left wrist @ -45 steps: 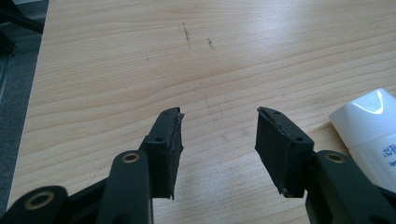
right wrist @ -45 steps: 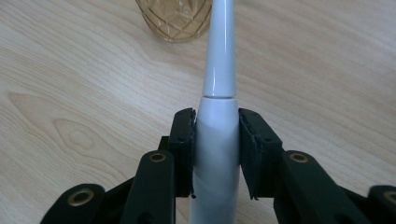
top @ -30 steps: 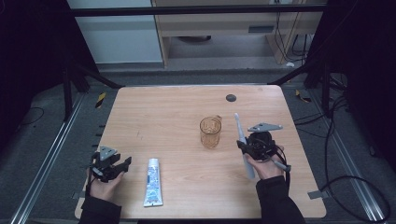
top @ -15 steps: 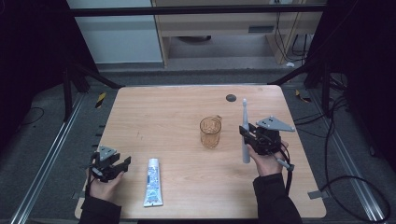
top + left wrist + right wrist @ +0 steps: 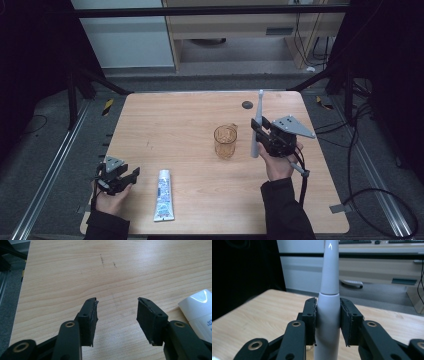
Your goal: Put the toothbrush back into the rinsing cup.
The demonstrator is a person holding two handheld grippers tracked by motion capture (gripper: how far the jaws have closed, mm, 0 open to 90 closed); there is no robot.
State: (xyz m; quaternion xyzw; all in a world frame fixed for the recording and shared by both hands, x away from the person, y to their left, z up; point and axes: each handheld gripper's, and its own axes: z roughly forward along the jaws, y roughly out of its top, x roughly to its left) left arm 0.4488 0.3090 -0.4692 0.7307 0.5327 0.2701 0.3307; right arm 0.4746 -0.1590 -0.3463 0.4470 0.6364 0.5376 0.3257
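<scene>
Electric toothbrush (image 5: 257, 124) is standing upright between the right gripper (image 5: 260, 134) jaws, both pads pressing its white body just below the neck joint; right gripper view confirms (image 5: 329, 315). It's sitting just right of the amber cup (image 5: 225, 141), above the table (image 5: 165, 120). Toothpaste tube (image 5: 163, 195) is lying flat near-left of the cup. Left gripper (image 5: 125, 177) is resting left of the tube, jaws spread wide, gripping nothing.

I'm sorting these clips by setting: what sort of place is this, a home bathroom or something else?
Probably a lab or workshop recording station, not a bathroom: a bare wooden table stands inside a dark metal frame, loose cables trail across the grey floor, and office-style furniture stands behind.
</scene>
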